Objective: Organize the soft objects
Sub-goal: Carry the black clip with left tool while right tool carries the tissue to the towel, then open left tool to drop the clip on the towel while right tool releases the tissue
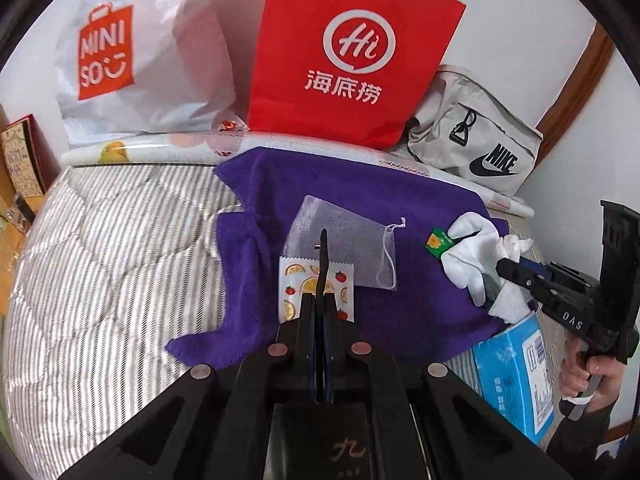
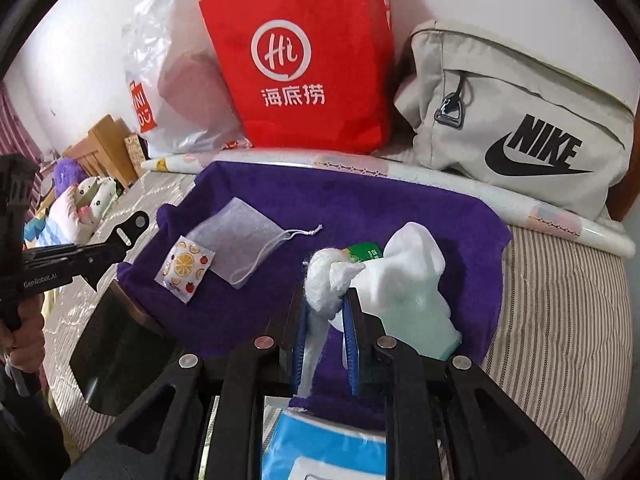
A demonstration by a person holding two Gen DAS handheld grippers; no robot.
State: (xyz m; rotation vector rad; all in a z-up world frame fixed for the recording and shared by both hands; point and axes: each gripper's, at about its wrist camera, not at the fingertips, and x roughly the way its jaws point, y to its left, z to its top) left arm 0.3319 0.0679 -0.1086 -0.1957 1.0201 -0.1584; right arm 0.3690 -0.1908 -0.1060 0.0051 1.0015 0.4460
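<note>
**Inspector A:** We start with the largest item. The striped bedspread [image 1: 100, 248] covers the bed, and a purple towel [image 1: 360, 196] lies spread flat on it. Against the wall behind stand a white plastic bag [image 1: 132, 52], a red paper bag [image 1: 348, 56] and a grey pouch [image 2: 520, 120], side by side.

**Inspector B:** Confirmed. On the towel we note a sheer drawstring pouch [image 2: 240, 236] lying flat, with a fruit-print sachet [image 2: 186, 266] touching its near-left corner. Further right on the towel lies a white glove [image 2: 412, 276] with a green cuff, and a small green packet [image 2: 362, 252] shows just behind it.

**Inspector A:** A blue tissue pack [image 1: 516, 368] sits at the towel's near right edge.

**Inspector B:** Grippers. The left gripper [image 1: 322, 252] hangs above the sachet and the drawstring pouch, its jaws pressed fully together with nothing between them.

**Inspector A:** The right gripper [image 2: 326, 304] stands narrow, clamped on a wad of white tissue [image 2: 324, 276], which bulges above the fingertips, next to the glove. We see a hand [image 1: 592, 372] on its handle.
</note>
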